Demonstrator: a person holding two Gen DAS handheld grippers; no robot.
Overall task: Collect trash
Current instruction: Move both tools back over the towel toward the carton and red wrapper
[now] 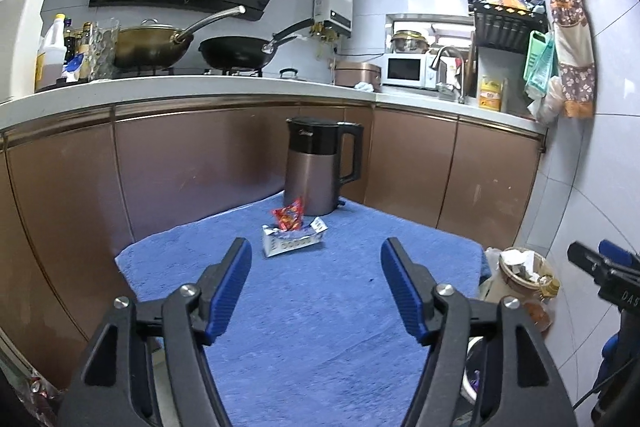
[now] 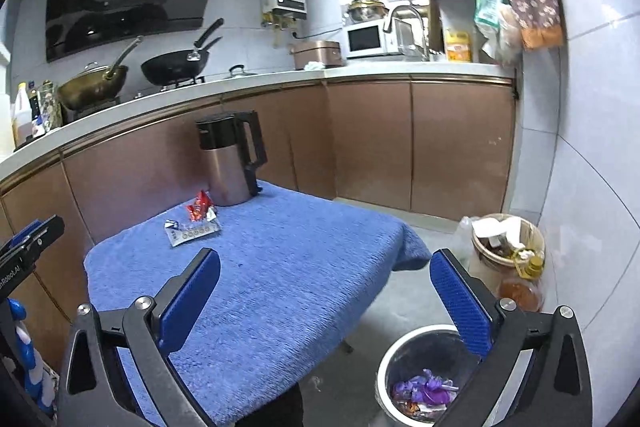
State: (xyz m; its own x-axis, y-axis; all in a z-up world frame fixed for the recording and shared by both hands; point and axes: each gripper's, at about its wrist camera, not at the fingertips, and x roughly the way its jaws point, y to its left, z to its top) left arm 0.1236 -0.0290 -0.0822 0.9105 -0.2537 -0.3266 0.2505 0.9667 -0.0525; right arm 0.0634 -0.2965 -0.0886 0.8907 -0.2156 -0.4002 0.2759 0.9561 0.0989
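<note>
A red snack wrapper (image 1: pixel 289 214) and a white-and-blue torn package (image 1: pixel 292 239) lie on the blue towel-covered table (image 1: pixel 320 307), just in front of a brown electric kettle (image 1: pixel 316 167). My left gripper (image 1: pixel 316 251) is open and empty, a short way back from the package. In the right wrist view the wrapper (image 2: pixel 199 206) and package (image 2: pixel 192 229) lie far left. My right gripper (image 2: pixel 326 261) is open and empty over the table's right edge. A steel trash bin (image 2: pixel 424 379) with purple wrappers stands on the floor below it.
Brown kitchen cabinets (image 1: pixel 200 167) stand close behind the table. A full wicker basket (image 2: pixel 508 239) and an oil bottle (image 2: pixel 520 291) stand on the floor by the right wall. The right gripper's body (image 1: pixel 608 275) shows at the left view's right edge.
</note>
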